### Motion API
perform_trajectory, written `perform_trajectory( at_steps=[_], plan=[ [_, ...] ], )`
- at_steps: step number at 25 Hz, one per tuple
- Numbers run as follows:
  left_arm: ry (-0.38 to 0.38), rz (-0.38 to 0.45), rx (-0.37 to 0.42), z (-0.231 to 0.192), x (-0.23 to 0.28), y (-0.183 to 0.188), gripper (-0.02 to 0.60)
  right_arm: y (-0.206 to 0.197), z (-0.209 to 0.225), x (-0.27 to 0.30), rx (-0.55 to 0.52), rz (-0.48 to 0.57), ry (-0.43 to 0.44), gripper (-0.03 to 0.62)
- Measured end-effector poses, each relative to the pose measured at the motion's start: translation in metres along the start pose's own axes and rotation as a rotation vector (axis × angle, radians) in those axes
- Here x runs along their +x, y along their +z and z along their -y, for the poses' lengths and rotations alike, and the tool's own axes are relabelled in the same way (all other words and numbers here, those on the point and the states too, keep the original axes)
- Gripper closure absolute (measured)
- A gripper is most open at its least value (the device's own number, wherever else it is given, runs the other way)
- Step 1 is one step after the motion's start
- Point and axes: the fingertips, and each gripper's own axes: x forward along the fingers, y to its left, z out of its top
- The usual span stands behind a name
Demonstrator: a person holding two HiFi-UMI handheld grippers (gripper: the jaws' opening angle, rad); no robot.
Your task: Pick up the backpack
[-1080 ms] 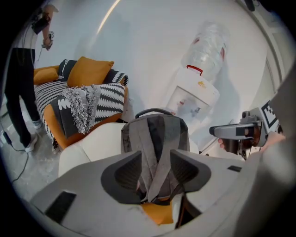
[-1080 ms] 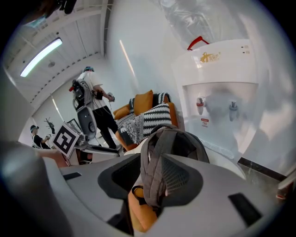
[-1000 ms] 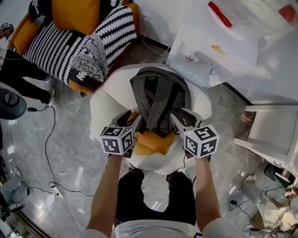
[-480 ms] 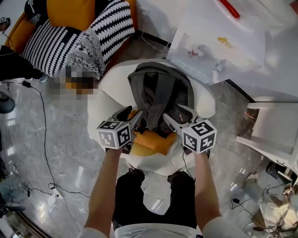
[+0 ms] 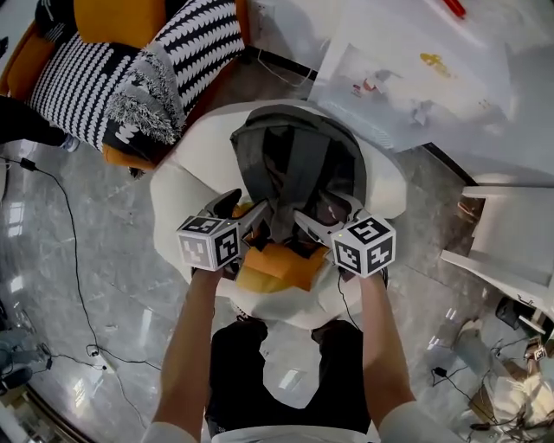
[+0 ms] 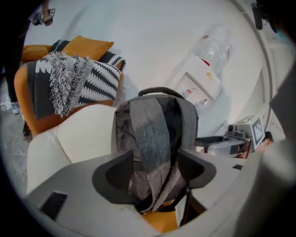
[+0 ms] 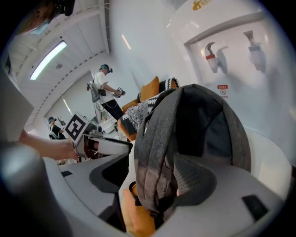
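Grey backpack (image 5: 299, 164): left gripper (image 5: 242, 208) and right gripper (image 5: 327, 216), jaws opening, straddle its straps (image 6: 150, 139) unclamped; next, probably, close and lift.

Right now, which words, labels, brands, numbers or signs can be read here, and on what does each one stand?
No text reads as words.
Orange logo on the water dispenser: blurred, unreadable.
Small red label under its tap: too small to read.
Square markers on the left gripper and right gripper, jaws opening with the backpack between them: black-and-white patterns, no letters.
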Motion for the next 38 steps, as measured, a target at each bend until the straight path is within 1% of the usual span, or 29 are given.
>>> perform_trajectory(
  at_steps=[3, 7, 9, 11, 13, 15, 19, 22, 28, 30, 33, 36, 38],
  plan=[
    [-0.018, 0.002, -0.011, -0.004, 0.007, -0.006, 0.267, -0.005, 0.006, 0.009, 0.018, 0.008, 0.003, 0.310],
    [-0.050, 0.029, -0.055, -0.009, 0.012, -0.008, 0.267, -0.007, 0.008, 0.016, 0.064, 0.042, 0.042, 0.310],
    [-0.076, 0.039, -0.043, -0.008, 0.015, -0.006, 0.267, -0.007, 0.007, 0.020, 0.104, 0.064, 0.078, 0.310],
    [-0.113, 0.045, -0.014, -0.004, 0.019, 0.000, 0.267, -0.003, 0.007, 0.023, 0.146, 0.092, 0.116, 0.310],
    [-0.155, 0.043, 0.009, 0.002, 0.024, 0.006, 0.262, 0.000, 0.006, 0.027, 0.158, 0.107, 0.138, 0.310],
    [-0.192, 0.035, 0.012, 0.005, 0.030, 0.007, 0.257, 0.002, 0.006, 0.030, 0.157, 0.116, 0.148, 0.310],
    [-0.245, 0.044, -0.055, 0.005, 0.041, 0.006, 0.256, 0.001, 0.006, 0.036, 0.142, 0.109, 0.151, 0.310],
    [-0.251, 0.051, -0.082, 0.005, 0.045, 0.004, 0.253, 0.001, 0.006, 0.035, 0.130, 0.100, 0.136, 0.312],
    [-0.254, 0.055, -0.075, 0.007, 0.046, 0.003, 0.249, -0.007, 0.008, 0.031, 0.097, 0.069, 0.109, 0.313],
    [-0.256, 0.058, -0.071, 0.007, 0.045, 0.004, 0.268, -0.008, 0.010, 0.034, 0.099, 0.064, 0.089, 0.313],
    [-0.257, 0.070, -0.077, 0.009, 0.045, 0.005, 0.348, -0.011, 0.011, 0.040, 0.105, 0.059, 0.072, 0.330],
    [-0.266, 0.077, -0.082, 0.011, 0.043, 0.004, 0.354, -0.009, 0.010, 0.044, 0.130, 0.079, 0.087, 0.330],
    [-0.273, 0.079, -0.084, 0.012, 0.040, 0.004, 0.357, -0.007, 0.008, 0.044, 0.116, 0.081, 0.082, 0.332]
  ],
)
